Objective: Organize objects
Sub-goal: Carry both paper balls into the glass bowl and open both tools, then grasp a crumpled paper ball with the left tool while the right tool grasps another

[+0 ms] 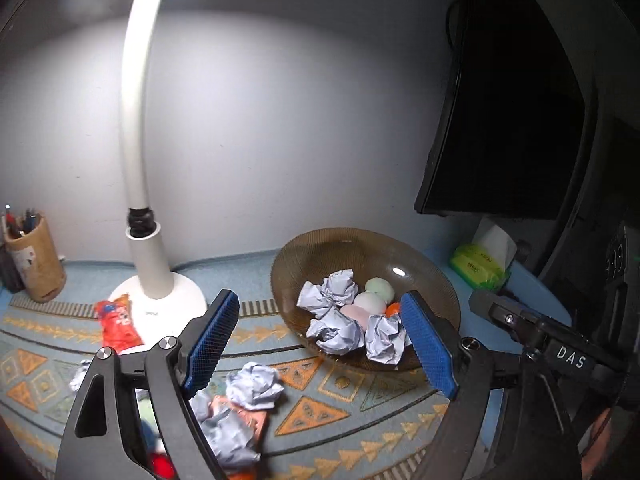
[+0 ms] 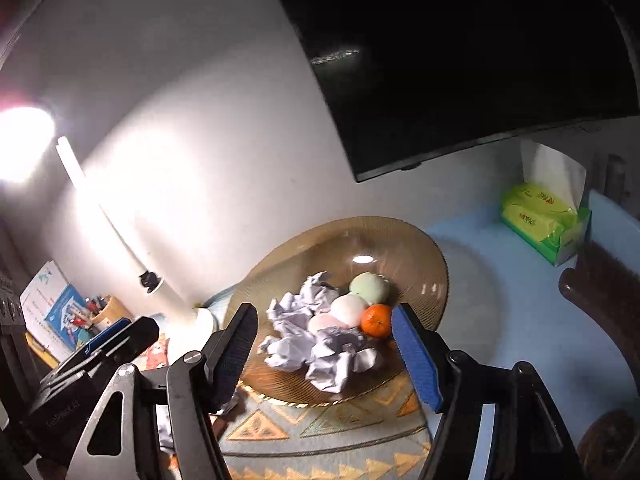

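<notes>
Paper balls, crumpled and pale blue-white (image 1: pixel 340 322), lie heaped in the ribbed brown glass bowl (image 1: pixel 320 248) straight ahead of me, together with a pale green round ball (image 1: pixel 379 286), a white one (image 1: pixel 370 302), a pinkish one (image 1: pixel 356 314) and a small orange tangerine (image 2: pixel 376 320). My left gripper (image 1: pixel 320 344) hangs above the patterned blue-and-orange mat (image 1: pixel 320 412) with its blue-padded fingers (image 1: pixel 212 340) spread wide and nothing between them; the bowl's near rim sits in the gap. My right gripper (image 2: pixel 326 356) hovers over the same bowl from the other side, its fingers likewise parted and holding nothing.

More crumpled paper (image 1: pixel 254 384) lies loose on the mat below my left fingers, beside something pinkish I cannot make out. A red snack packet (image 1: pixel 118 322) rests against the round base of the white desk lamp (image 1: pixel 156 276). A wooden pen cup (image 1: pixel 34 260) stands far left, by the wall. A green tissue pack (image 2: pixel 544 220) sits on the light blue tabletop (image 2: pixel 500 300) under the dark monitor (image 2: pixel 460 60).
</notes>
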Motion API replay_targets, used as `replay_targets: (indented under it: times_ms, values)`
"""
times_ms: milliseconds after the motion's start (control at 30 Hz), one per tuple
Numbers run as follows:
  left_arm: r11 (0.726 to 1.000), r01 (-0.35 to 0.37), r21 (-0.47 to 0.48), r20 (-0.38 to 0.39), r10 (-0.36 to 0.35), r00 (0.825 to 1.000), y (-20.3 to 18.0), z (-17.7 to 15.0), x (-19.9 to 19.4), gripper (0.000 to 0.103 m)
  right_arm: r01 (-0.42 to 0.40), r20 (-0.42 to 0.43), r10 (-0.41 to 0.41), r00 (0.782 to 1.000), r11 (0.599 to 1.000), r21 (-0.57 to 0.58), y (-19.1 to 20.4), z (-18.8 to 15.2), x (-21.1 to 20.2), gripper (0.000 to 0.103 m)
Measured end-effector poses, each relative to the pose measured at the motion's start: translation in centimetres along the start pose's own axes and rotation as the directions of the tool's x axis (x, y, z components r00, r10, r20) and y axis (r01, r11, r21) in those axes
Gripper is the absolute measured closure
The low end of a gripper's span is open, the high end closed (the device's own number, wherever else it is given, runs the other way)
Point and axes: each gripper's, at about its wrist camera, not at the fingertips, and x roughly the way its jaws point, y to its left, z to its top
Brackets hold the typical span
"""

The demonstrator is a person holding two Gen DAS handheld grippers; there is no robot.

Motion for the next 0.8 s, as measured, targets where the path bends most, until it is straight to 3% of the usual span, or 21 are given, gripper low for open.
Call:
replay_targets:
  times_ms: [133, 300, 467, 567, 700, 800]
  values:
    - [0.995, -0.081, -0.056, 0.066, 0.085, 0.994, 3.5, -1.2, -7.2, 0.015, -0.057, -0.025, 0.055, 0.998, 0.994, -0.095, 4.3, -2.9, -2.5, 0.033]
    - [0.963, -0.239, -0.122, 0.042, 0.246, 0.968, 9.0, -5.5, -12.8, 0.015, -0.126, -0.086, 0.117, 0.989, 0.986, -0.111, 7.0, -8.9, -2.1, 0.033]
    - [0.923, -0.348, -0.167, -0.079, 0.339, 0.937, 14.8, -12.6, -13.2, 0.015, -0.167, -0.163, 0.149, 0.975, 0.981, -0.103, 8.2, -14.0, 0.4, 0.033]
    - [0.910, -0.368, -0.191, -0.130, 0.348, 0.928, 16.7, -15.8, -12.1, 0.016, -0.176, -0.187, 0.152, 0.970, 0.978, -0.115, 8.8, -15.5, 1.2, 0.033]
    - [0.910, -0.374, -0.178, -0.169, 0.346, 0.923, 17.2, -17.3, -10.9, 0.016, -0.157, -0.206, 0.128, 0.970, 0.979, -0.133, 9.2, -16.2, 2.1, 0.033]
    - [0.916, -0.361, -0.174, -0.148, 0.338, 0.930, 17.0, -17.2, -11.0, 0.015, -0.155, -0.221, 0.123, 0.967, 0.979, -0.130, 9.1, -16.2, 2.6, 0.033]
